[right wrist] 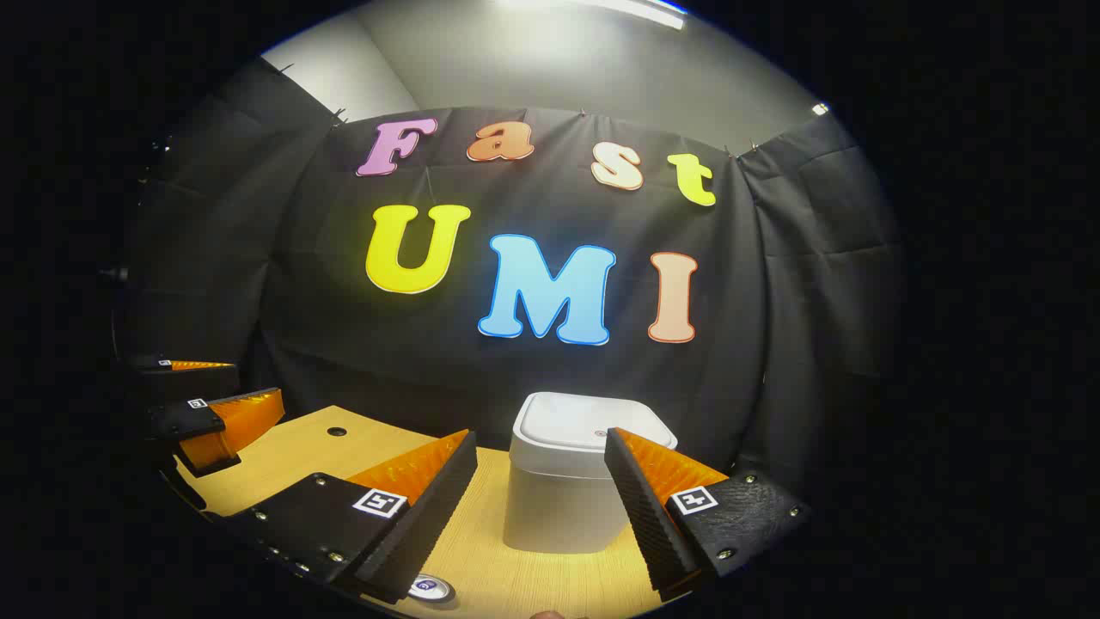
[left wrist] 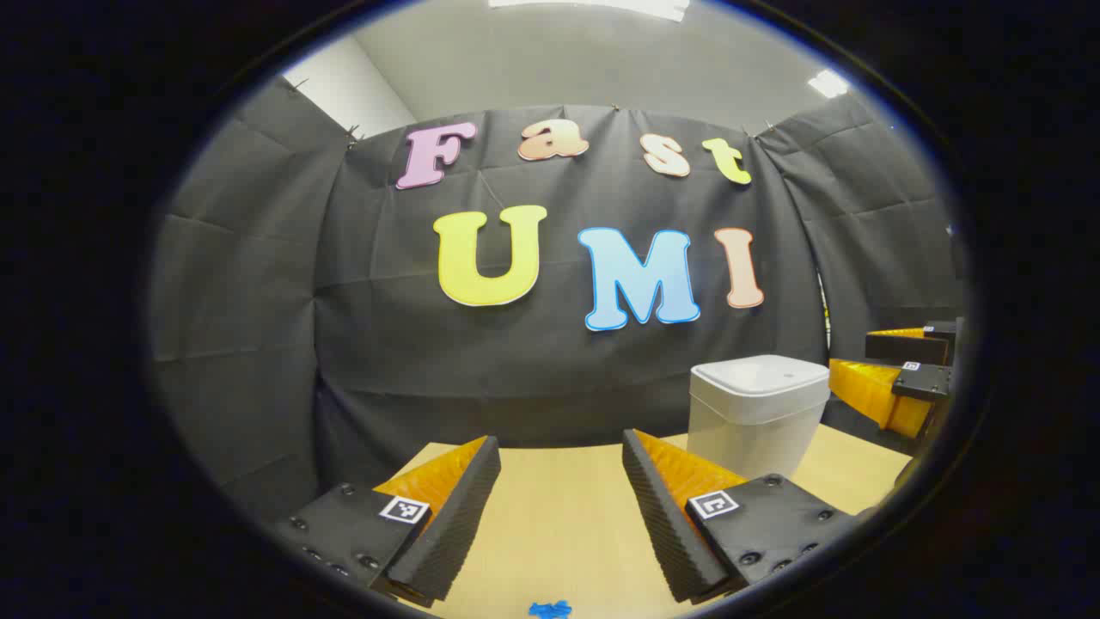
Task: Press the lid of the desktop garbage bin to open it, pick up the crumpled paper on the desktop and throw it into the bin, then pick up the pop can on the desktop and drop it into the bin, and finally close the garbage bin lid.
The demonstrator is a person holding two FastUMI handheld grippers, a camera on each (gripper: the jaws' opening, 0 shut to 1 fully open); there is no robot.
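With the bin [right wrist: 563,481] lid [right wrist: 584,425] flat and closed, the opening press looks not yet done. Right gripper [right wrist: 540,490] is wide open, empty, hovering above the tabletop [right wrist: 550,580] with the bin straight ahead between its fingers, probably lined up for the lid press. Left gripper [left wrist: 560,503] is also wide open and empty, held back, the bin ahead to its right. Pop can [right wrist: 430,588] top shows under the right gripper's left finger. A blue scrap [left wrist: 550,609] lies below the left gripper; its identity is unclear.
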